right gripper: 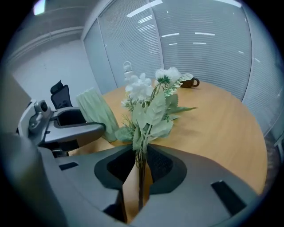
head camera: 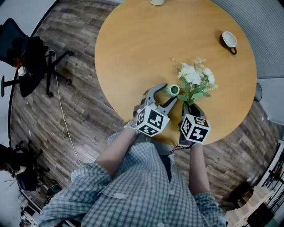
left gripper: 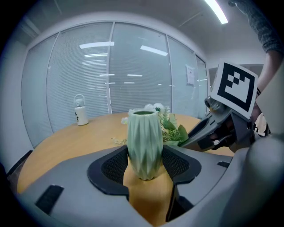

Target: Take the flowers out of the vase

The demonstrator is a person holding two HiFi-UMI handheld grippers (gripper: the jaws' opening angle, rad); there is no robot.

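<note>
A pale green ribbed vase (left gripper: pixel 145 142) stands upright on the round wooden table (head camera: pixel 142 40) near its front edge. My left gripper (left gripper: pixel 145 167) is shut on the vase (head camera: pixel 172 90), one pad against each side. The vase's mouth shows no stems in it. A bunch of white flowers (head camera: pixel 195 80) with green leaves is outside the vase, just to its right, low over the table. My right gripper (right gripper: pixel 141 172) is shut on the thin stems (right gripper: pixel 141 181), with the blooms (right gripper: pixel 151 95) pointing away from me. The two grippers are side by side, close together.
A brown cup (head camera: pixel 229 41) sits at the far right of the table and a white object (head camera: pixel 156 1) at its far edge. A small white bottle (left gripper: pixel 80 113) stands across the table. A black office chair (head camera: pixel 26 57) stands on the floor at the left.
</note>
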